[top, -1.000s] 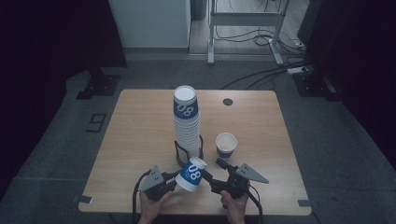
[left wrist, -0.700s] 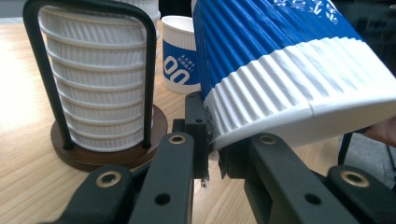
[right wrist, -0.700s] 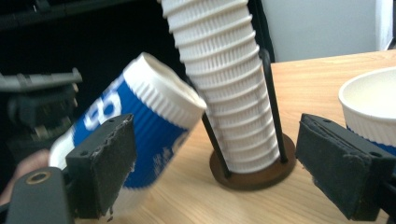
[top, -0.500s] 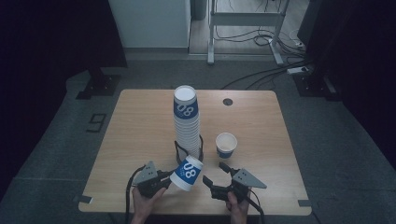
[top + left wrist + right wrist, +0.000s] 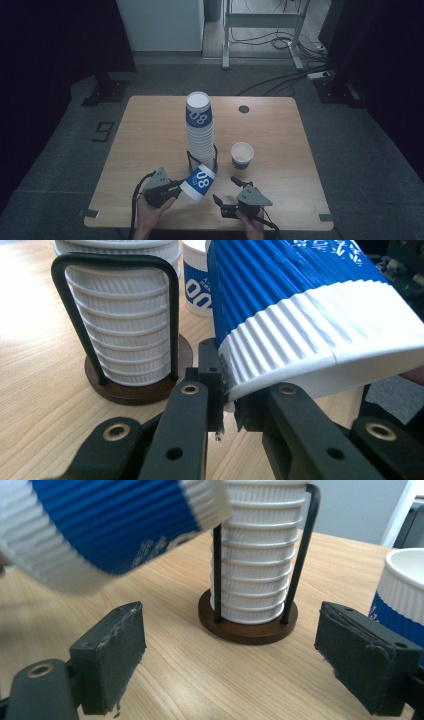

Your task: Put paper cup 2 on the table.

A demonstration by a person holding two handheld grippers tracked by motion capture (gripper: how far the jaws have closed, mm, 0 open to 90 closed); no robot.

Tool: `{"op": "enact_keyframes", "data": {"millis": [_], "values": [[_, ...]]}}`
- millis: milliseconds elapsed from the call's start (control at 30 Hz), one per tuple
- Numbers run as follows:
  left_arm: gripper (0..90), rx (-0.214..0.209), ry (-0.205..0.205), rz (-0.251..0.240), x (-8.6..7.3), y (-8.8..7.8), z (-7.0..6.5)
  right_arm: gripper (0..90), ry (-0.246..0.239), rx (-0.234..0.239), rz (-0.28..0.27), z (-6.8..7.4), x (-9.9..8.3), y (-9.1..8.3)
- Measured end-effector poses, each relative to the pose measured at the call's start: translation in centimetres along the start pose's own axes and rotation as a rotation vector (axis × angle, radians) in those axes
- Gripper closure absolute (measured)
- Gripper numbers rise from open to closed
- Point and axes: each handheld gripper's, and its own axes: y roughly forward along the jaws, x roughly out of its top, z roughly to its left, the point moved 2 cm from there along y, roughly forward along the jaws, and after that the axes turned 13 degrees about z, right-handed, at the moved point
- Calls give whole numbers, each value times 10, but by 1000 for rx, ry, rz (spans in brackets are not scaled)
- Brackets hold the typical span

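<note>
The left gripper [image 5: 172, 189] has its jaws nearly together, pinching the rim wall of a blue-and-white ribbed paper cup [image 5: 198, 182]; in the left gripper view one jaw sits inside the mouth and the other outside, and the rim [image 5: 320, 375] looks squashed into an oval. The cup hangs tilted above the desk [image 5: 150, 130], just in front of the brown round stand with black wire hoops [image 5: 202, 159] that holds a tall stack of the same ribbed cups [image 5: 199, 127]. The right gripper [image 5: 230, 200], to the right of the stand's front, holds nothing, its jaws roughly half apart with bare wood between them. A second upright blue-and-white paper cup [image 5: 242, 155] stands just right of the stand. Judging by that bent rim, the cup is light and soft-walled; a hard pinch creases it, and the ribbed sleeve probably gives fair friction. The thicker rolled rim, or opposite sides of the body, seems the safer hold
</note>
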Motion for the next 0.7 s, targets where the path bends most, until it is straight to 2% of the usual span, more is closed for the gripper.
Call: {"op": "enact_keyframes", "data": {"millis": [167,200,333,533,700], "values": [[832,-4,3,40,7,-4,1,123,-75,-43,2,5,0,3],[832,-6,5,48,8,-4,1,123,-88,-35,1,6,0,3],[832,-19,19,126,13,0,0,124,-114,-38,16,9,-2,6],[832,-27,26,199,20,6,-2,131,-159,-50,26,13,-3,8],[832,-42,28,250,22,10,-4,95,-195,-71,39,15,-4,7]]}}
